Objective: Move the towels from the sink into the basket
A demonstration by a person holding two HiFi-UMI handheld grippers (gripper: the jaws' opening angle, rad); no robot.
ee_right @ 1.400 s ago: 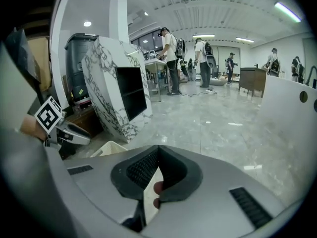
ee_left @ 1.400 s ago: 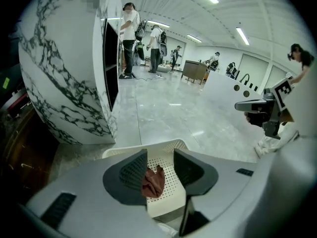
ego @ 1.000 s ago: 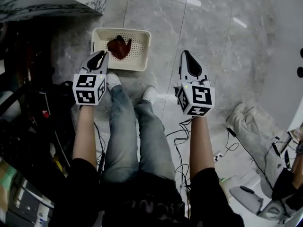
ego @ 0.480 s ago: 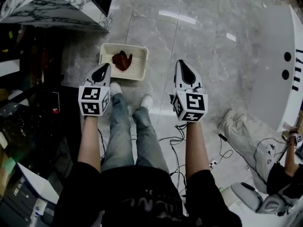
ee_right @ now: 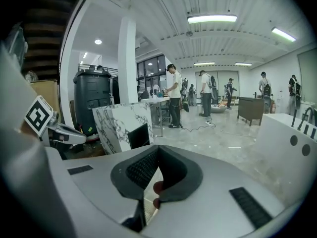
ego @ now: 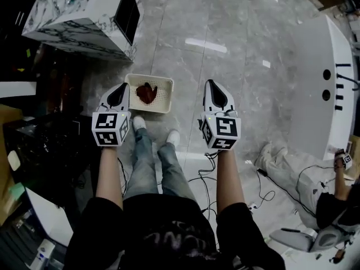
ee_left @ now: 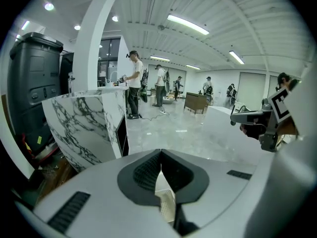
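So left gripper and right gripper are hanging shut, empty, probably because the red towel is already sitting in the basket.

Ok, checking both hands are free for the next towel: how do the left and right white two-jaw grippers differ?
The left gripper is by the cream perforated basket's left edge; the right gripper is over grey floor, right of the basket. The left gripper is nearer the marble-patterned counter; the right gripper is farther from it. Shared: both have jaws shut on nothing and point forward.
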